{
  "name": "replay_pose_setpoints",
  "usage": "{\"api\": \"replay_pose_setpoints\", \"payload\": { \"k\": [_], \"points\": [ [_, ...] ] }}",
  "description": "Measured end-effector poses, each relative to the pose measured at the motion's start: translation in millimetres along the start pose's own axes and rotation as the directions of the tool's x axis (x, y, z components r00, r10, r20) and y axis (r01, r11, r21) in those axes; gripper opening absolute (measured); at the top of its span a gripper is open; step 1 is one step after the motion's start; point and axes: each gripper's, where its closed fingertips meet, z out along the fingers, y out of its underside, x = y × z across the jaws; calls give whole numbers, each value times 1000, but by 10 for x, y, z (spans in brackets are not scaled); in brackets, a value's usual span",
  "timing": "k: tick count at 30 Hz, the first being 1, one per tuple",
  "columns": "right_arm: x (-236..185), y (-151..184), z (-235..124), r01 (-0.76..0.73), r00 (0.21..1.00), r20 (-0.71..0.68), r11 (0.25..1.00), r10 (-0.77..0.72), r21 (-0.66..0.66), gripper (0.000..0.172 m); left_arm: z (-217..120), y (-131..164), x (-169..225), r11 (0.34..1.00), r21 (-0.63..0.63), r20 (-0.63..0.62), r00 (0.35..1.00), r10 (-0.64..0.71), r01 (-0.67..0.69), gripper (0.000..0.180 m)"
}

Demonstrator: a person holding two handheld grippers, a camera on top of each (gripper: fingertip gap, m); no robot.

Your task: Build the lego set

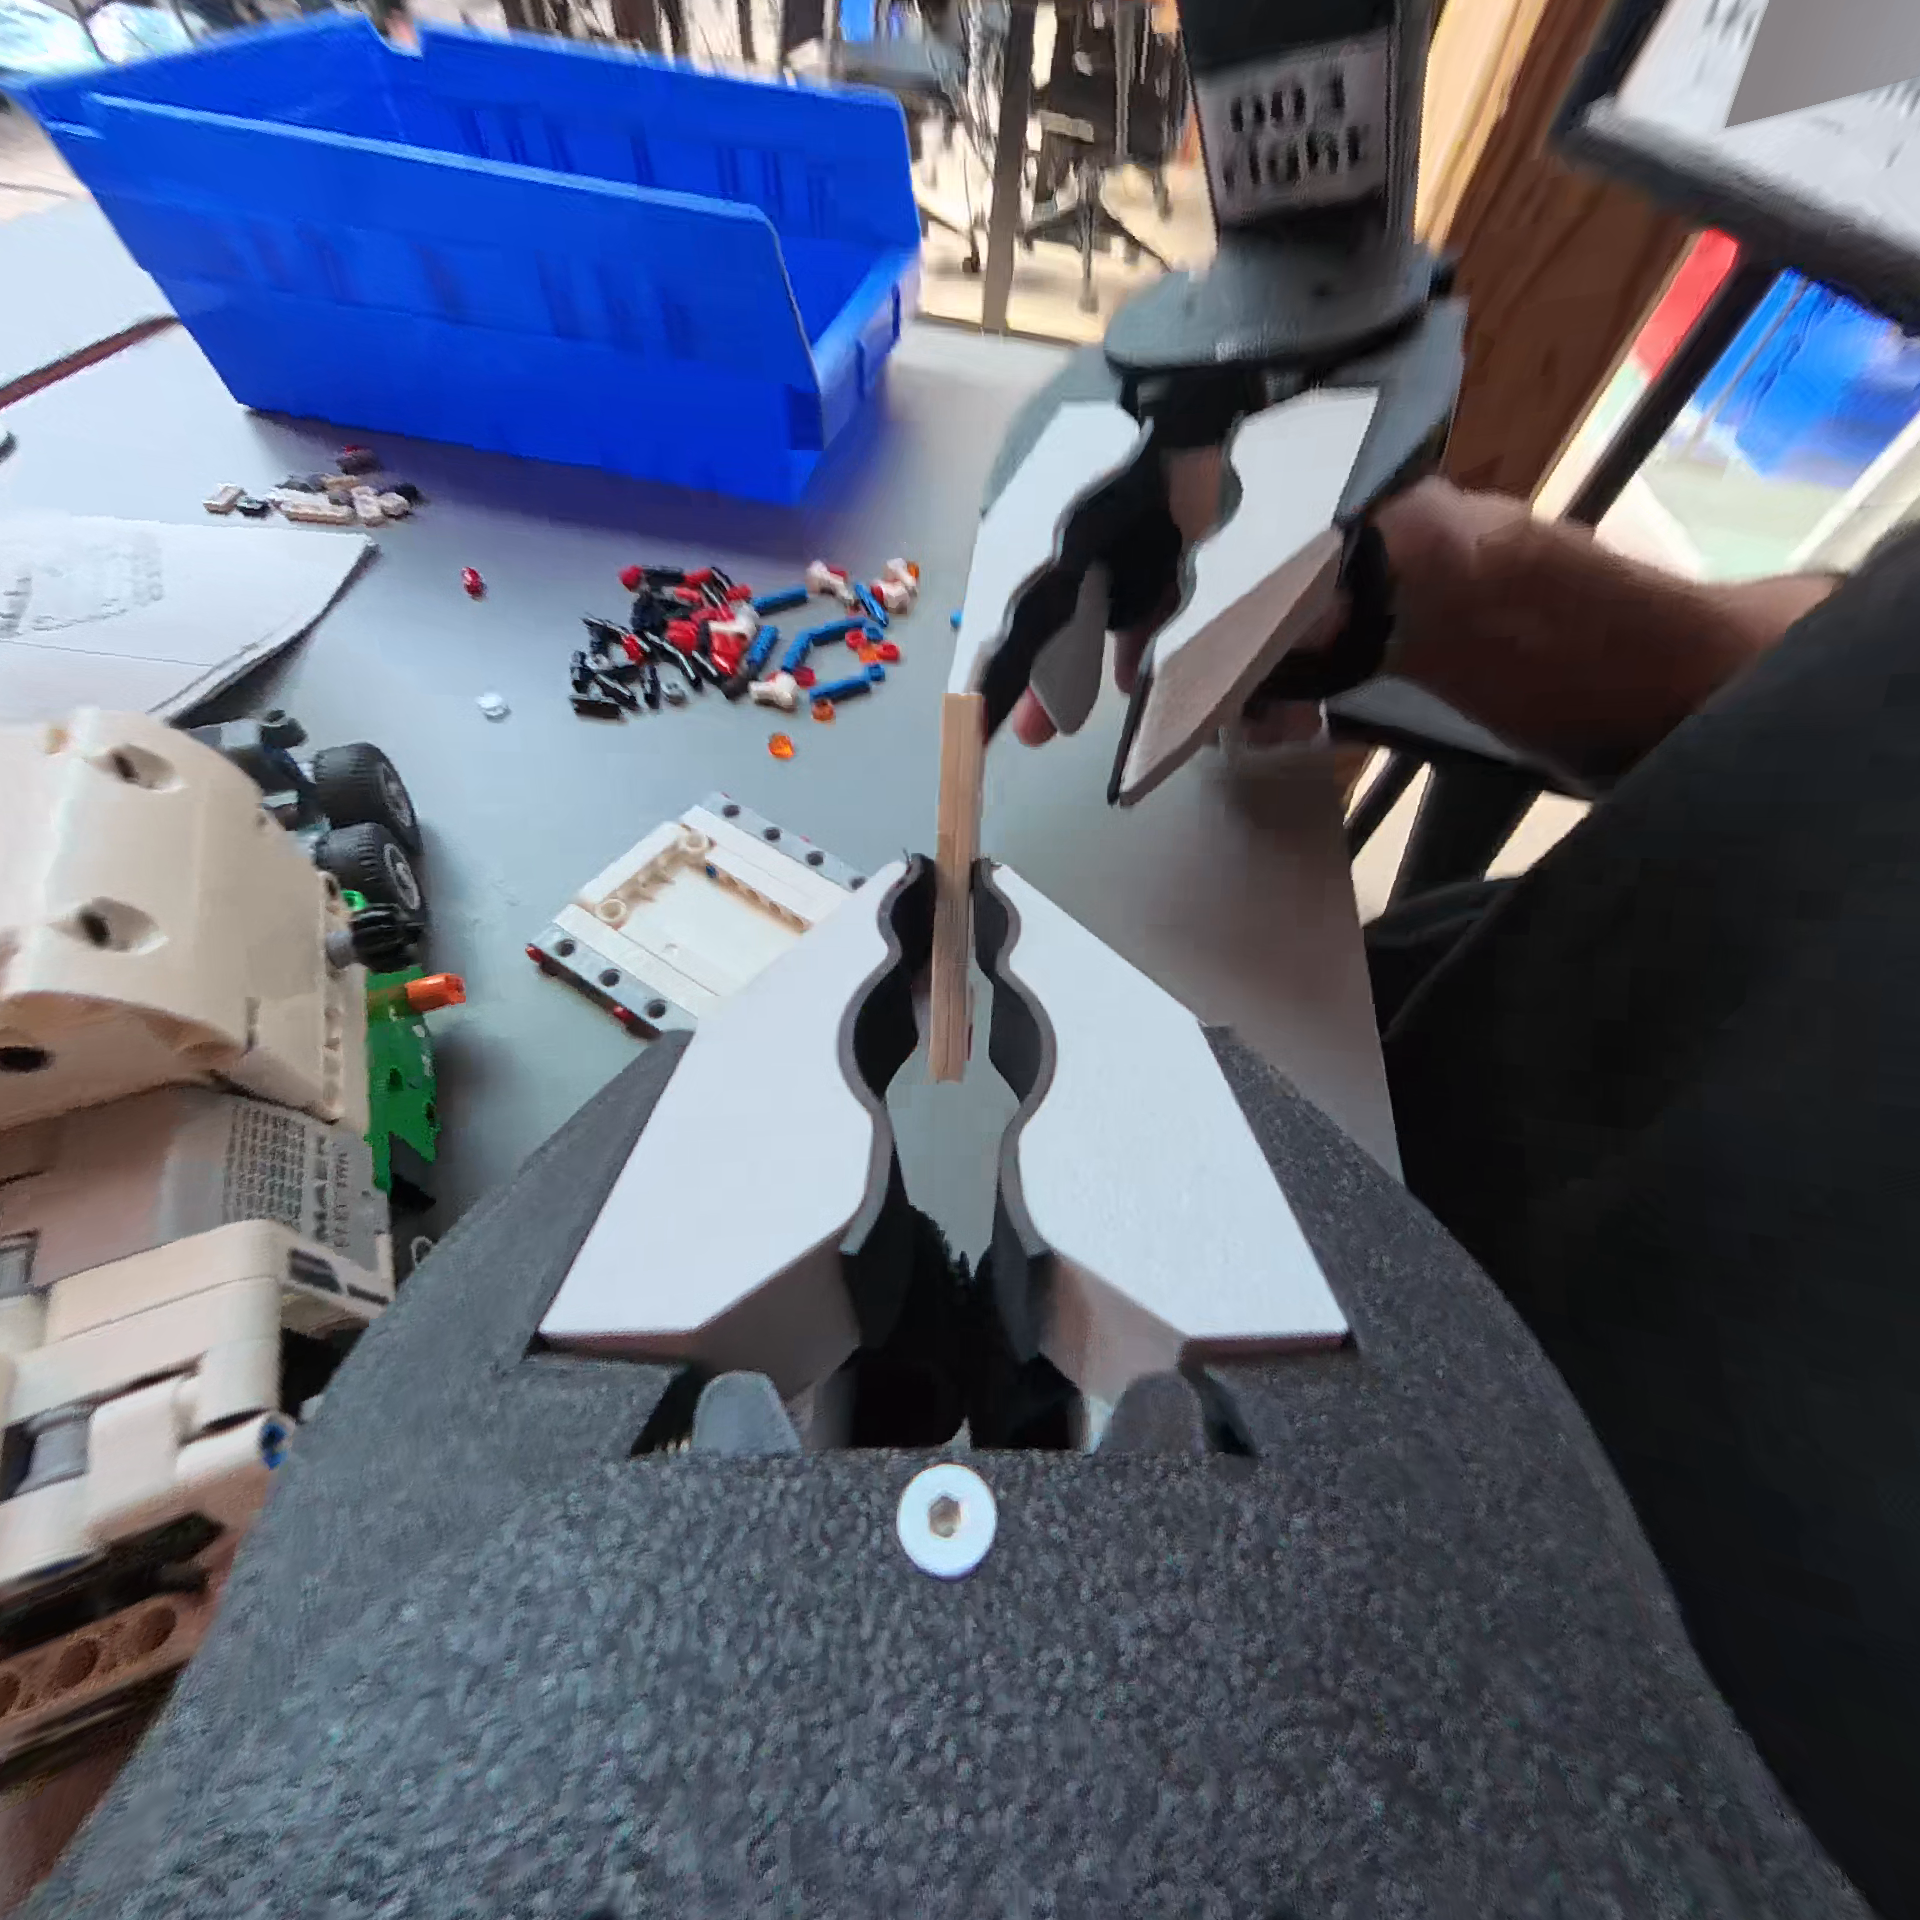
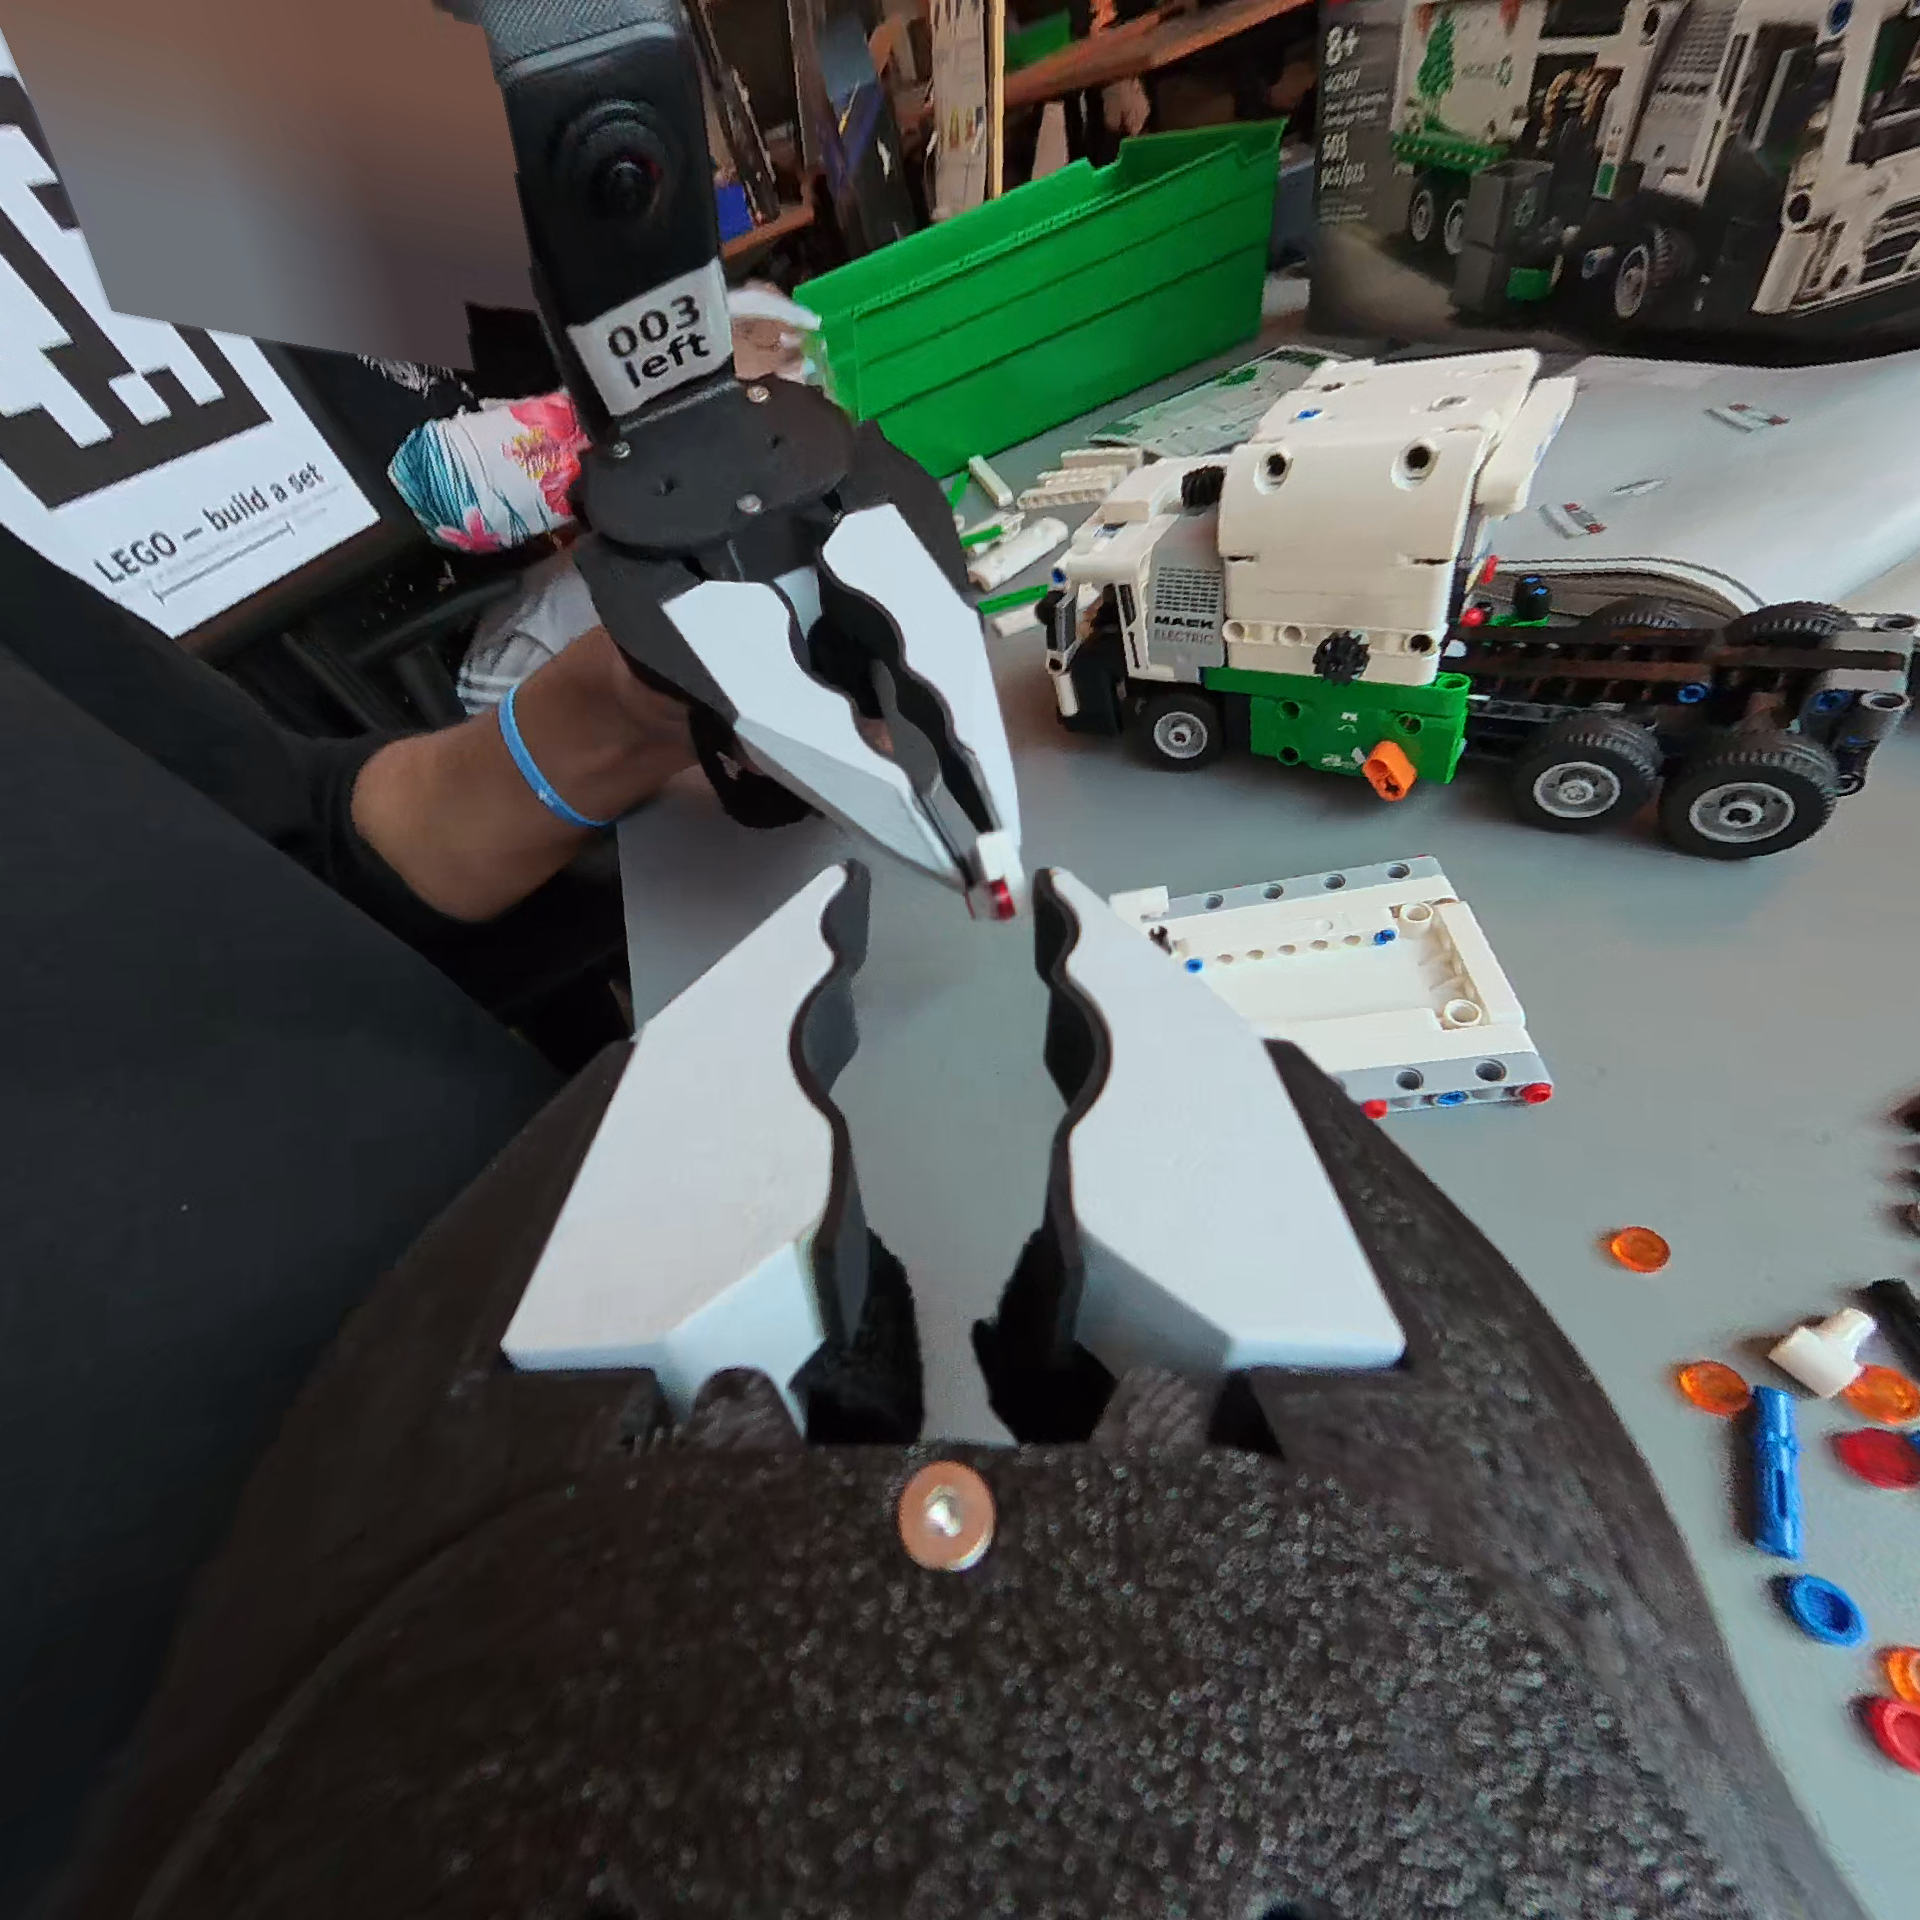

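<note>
Rig appearance: two hand-held claws, black textured bodies.
Left claw (image 1: pixel 948 868), right claw (image 2: pixel 948 883): white fingers, wavy black pads, silver screw (image 2: pixel 945 1515) at 6 o'clock; blue wristband (image 2: pixel 540 764), black sleeve.

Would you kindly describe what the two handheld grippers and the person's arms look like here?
Both the left gripper and the right gripper have rough black bodies, a silver screw in the middle, and white wedge-shaped fingers with wavy black inner pads. A black camera with a white label tops the left one. The person wears dark sleeves, a blue wristband and a black fingerless glove.
</note>
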Motion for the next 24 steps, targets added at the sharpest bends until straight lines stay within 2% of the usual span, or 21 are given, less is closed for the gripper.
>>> {"api": "replay_pose_setpoints", "payload": {
  "k": [1,3,5,10,14,19,20,24],
  "points": [
    [23,-13,0,-14,1000,-7,1000,14,11,31,-53,-107,-37,997,68,3,999,-47,46,5],
    [20,-16,34,-32,999,-4,999,32,17,30,-178,-318,-84,967,203,-36,989,-147,151,5],
    [-2,-43,87,-28,1000,-11,999,28,39,28,-287,-443,-100,935,284,-90,977,-195,213,5],
    [-65,-195,183,-49,999,4,990,49,132,27,-420,-580,-17,879,356,-236,941,-243,317,5],
    [-206,-262,251,-67,996,74,983,55,171,25,-430,-625,53,867,368,-283,929,-240,336,4],
    [-244,-273,249,-98,992,98,981,82,169,11,-412,-595,130,879,352,-291,930,-223,321,5],
    [-265,-258,243,-101,991,108,983,85,153,6,-412,-577,142,884,346,-287,933,-219,314,5],
    [-284,-103,176,-77,995,70,997,77,-6,5,-409,-353,183,931,251,-241,949,-203,263,6]
  ]
}}
